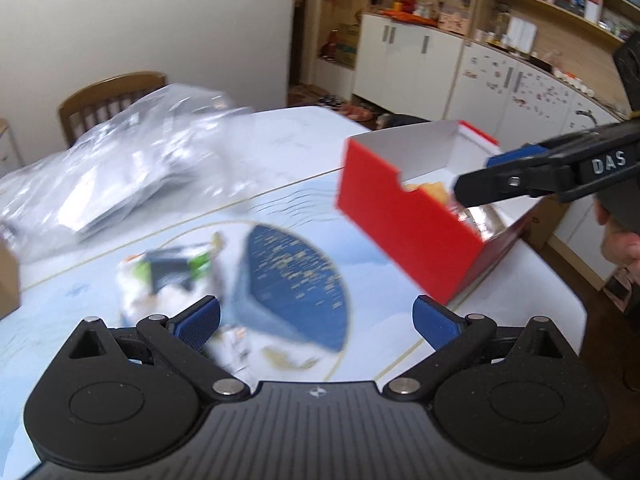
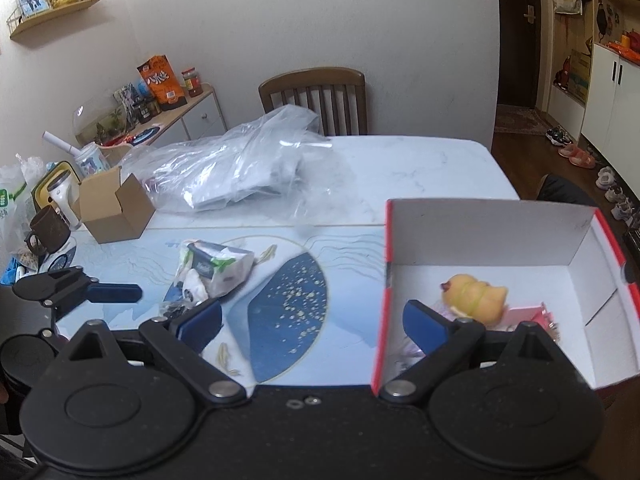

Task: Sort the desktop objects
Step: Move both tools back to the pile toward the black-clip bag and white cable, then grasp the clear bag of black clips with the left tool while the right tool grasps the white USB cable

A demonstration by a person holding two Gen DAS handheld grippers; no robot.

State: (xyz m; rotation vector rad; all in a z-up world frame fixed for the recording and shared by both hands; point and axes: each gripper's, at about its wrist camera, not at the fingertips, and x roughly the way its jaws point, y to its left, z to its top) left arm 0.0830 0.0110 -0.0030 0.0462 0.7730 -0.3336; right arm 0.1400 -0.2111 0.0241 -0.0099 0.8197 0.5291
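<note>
Progress check: your red box [image 2: 580, 236] at the right of the worktop [image 2: 400, 168] already holds a yellow plush toy [image 2: 476, 298] and a pink item [image 2: 528, 316] (partly hidden, identity unclear). Still out on the blue mat [image 2: 288, 312]: a tissue pack [image 2: 218, 266] with small wrappers beside it.

Your left gripper [image 1: 316, 320] and right gripper [image 2: 312, 322] both have jaws spread wide, nothing between them. My estimate: roughly halfway; the tissue pack looks next.

White marble-look table [image 2: 420, 168] with blue-patterned mat [image 2: 288, 300], red box [image 2: 380, 300], clear plastic bag [image 2: 240, 172], cardboard box [image 2: 112, 208], tissue pack [image 2: 216, 268].
</note>
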